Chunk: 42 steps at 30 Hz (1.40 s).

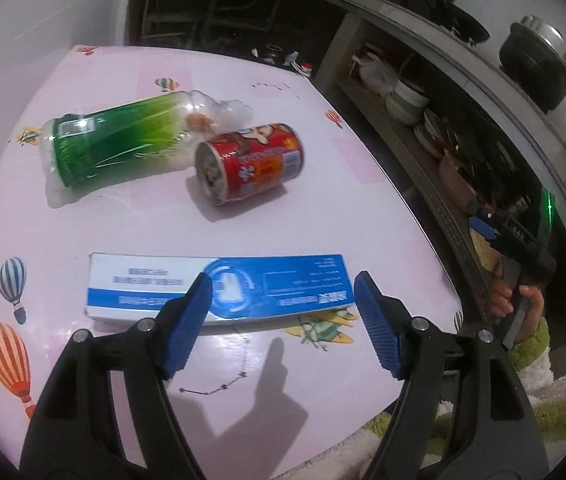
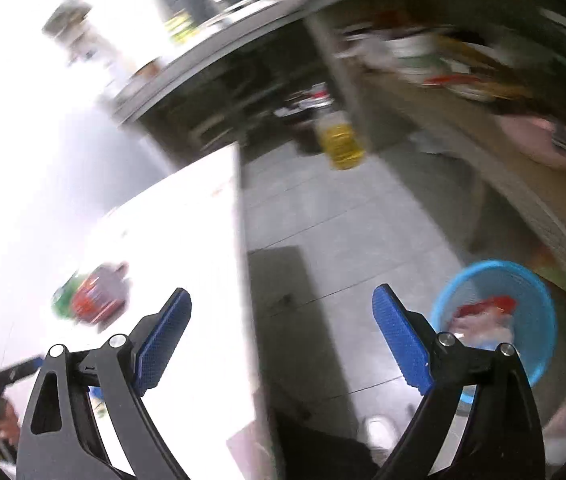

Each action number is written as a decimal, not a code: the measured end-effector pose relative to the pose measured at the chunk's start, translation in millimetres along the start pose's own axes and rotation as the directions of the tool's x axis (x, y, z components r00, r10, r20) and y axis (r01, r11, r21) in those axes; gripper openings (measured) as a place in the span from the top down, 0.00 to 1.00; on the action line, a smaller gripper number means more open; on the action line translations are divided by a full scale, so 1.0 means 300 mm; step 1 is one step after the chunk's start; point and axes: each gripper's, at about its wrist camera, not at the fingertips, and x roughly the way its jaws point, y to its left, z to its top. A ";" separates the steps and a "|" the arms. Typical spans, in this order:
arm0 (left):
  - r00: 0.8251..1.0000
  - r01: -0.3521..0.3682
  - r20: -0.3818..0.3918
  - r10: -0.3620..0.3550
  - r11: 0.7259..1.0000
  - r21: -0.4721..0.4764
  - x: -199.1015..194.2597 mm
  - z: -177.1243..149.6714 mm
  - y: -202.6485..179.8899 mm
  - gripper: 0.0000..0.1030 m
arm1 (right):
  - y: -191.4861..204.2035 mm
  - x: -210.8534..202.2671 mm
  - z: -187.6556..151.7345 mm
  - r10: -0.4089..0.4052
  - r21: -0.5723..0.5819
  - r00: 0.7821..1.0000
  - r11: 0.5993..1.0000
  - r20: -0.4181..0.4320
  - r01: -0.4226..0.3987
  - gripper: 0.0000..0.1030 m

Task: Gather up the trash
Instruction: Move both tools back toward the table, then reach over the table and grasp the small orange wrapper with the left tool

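Left wrist view: blue-white box (image 1: 219,290) just beyond the gaping left claw (image 1: 283,286).

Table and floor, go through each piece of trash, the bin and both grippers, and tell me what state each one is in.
Blue and white box: lying flat on the table.
Red can: on its side.
Green bottle: on its side, touching the can.
Blue basket: on the floor, trash already inside.
Left gripper: open, empty, over the box.
Right gripper: open, empty.
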 end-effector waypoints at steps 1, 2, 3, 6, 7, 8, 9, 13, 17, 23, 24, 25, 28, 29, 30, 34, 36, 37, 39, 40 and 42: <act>1.000 -0.003 0.006 0.003 1.000 -0.006 0.000 -0.002 0.006 0.33 | 0.035 0.013 -0.004 0.019 -0.018 1.000 1.000 -0.016 -0.019 0.13; 1.000 -0.009 0.012 0.009 1.000 -0.013 -0.001 -0.006 0.012 0.33 | 0.088 0.033 -0.009 0.054 -0.040 0.998 0.998 -0.042 -0.056 0.13; 1.000 -0.014 0.021 0.015 1.000 -0.021 -0.006 -0.008 0.026 0.33 | 0.126 0.046 -0.015 0.084 -0.054 0.994 0.995 -0.064 -0.087 0.13; 0.999 -0.022 0.048 0.023 0.999 -0.041 -0.025 -0.010 0.066 0.33 | 0.249 0.092 -0.051 0.138 -0.110 0.982 0.982 -0.132 -0.153 0.13; 0.998 -0.022 0.054 0.025 0.999 -0.048 -0.027 -0.006 0.084 0.33 | 0.282 0.104 -0.063 0.149 -0.128 0.977 0.977 -0.153 -0.169 0.13; 0.998 -0.025 0.060 0.029 0.998 -0.057 -0.032 -0.007 0.097 0.33 | 0.325 0.117 -0.078 0.157 -0.155 0.972 0.971 -0.176 -0.185 0.13; 0.997 -0.029 0.067 0.034 0.997 -0.068 -0.035 -0.007 0.112 0.33 | 0.352 0.125 -0.091 0.157 -0.175 0.970 0.966 -0.188 -0.190 0.13; 0.995 -0.030 0.095 0.041 0.993 -0.112 -0.044 0.005 0.173 0.33 | 0.441 0.129 -0.124 0.158 -0.241 0.960 0.947 -0.230 -0.213 0.13; 0.988 -0.025 0.147 0.041 0.994 -0.110 -0.060 0.064 0.206 0.33 | 0.489 0.127 -0.128 0.143 -0.281 0.959 0.936 -0.246 -0.211 0.13; 0.970 -0.075 0.224 0.094 0.993 -0.091 -0.051 0.307 0.256 0.39 | 0.503 0.124 -0.115 0.158 -0.253 0.958 0.942 -0.241 -0.219 0.13; 0.971 -0.077 0.218 0.093 0.994 -0.080 -0.035 0.358 0.262 0.39 | 0.501 0.128 -0.112 0.157 -0.249 0.957 0.944 -0.243 -0.217 0.13; 0.973 -0.082 0.208 0.095 0.994 -0.071 -0.009 0.419 0.269 0.40 | 0.504 0.133 -0.111 0.155 -0.247 0.957 0.944 -0.244 -0.217 0.13; 0.986 -0.100 0.131 0.108 0.993 -0.060 0.105 0.559 0.308 0.47 | 0.510 0.152 -0.112 0.146 -0.243 0.957 0.947 -0.252 -0.209 0.13; 0.988 -0.118 0.096 0.123 0.991 -0.060 0.148 0.591 0.322 0.53 | 0.506 0.156 -0.114 0.143 -0.240 0.956 0.949 -0.257 -0.206 0.13; 0.989 -0.135 0.051 0.138 0.990 -0.050 0.208 0.629 0.338 0.55 | 0.507 0.163 -0.114 0.139 -0.238 0.955 0.950 -0.261 -0.203 0.13; 0.963 -0.260 -0.060 0.261 0.965 0.028 0.357 0.677 0.383 0.63 | 0.498 0.180 -0.112 0.120 -0.239 0.955 0.953 -0.271 -0.188 0.13; 0.947 -0.303 -0.096 0.305 0.952 0.037 0.391 0.665 0.415 0.66 | 0.487 0.185 -0.105 0.116 -0.236 0.956 0.954 -0.270 -0.183 0.13; 0.939 -0.325 -0.109 0.325 0.946 0.026 0.397 0.648 0.445 0.66 | 0.481 0.187 -0.103 0.118 -0.232 0.956 0.955 -0.270 -0.184 0.13; 0.930 -0.352 -0.118 0.348 0.936 -0.009 0.394 0.618 0.490 0.67 | 0.464 0.201 -0.097 0.124 -0.215 0.953 0.958 -0.275 -0.187 0.13; 0.934 -0.344 -0.120 0.337 0.938 -0.040 0.381 0.596 0.519 0.67 | 0.457 0.209 -0.094 0.125 -0.207 0.952 0.960 -0.280 -0.187 0.13; 0.933 -0.352 -0.114 0.341 0.932 -0.088 0.353 0.570 0.557 0.67 | 0.445 0.235 -0.090 0.128 -0.194 0.947 0.962 -0.296 -0.190 0.13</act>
